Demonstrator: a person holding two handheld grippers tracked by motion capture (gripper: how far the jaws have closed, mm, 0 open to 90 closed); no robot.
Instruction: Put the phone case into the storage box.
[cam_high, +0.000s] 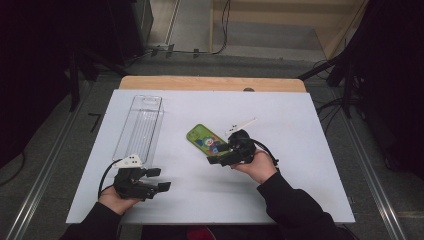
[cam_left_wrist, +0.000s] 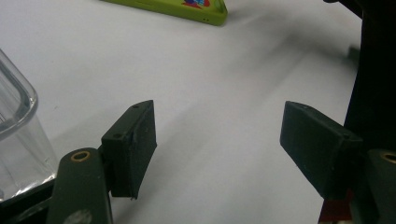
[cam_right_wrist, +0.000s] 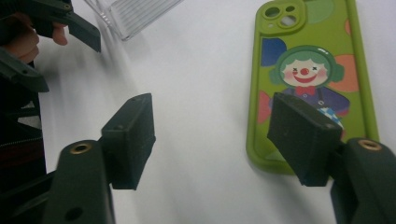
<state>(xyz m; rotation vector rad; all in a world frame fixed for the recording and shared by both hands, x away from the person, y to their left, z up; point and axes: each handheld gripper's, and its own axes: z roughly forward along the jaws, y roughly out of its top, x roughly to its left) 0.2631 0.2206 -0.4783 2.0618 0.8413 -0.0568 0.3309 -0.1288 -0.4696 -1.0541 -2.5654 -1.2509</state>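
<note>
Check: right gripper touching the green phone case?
Cannot tell. In the right gripper view the right gripper is open; one pad overlaps the green phone case, with no gap or contact plainly visible.

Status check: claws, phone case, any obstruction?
Both claws, left and right, open, empty. Phone case flat on table, under right claw. Clear bin well aside.

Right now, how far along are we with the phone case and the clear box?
Done: the green phone case lies flat on the table. In hand: nothing; the right gripper is open above it, the left gripper open beside the clear box. Left, probably: moving the case into that box.
</note>
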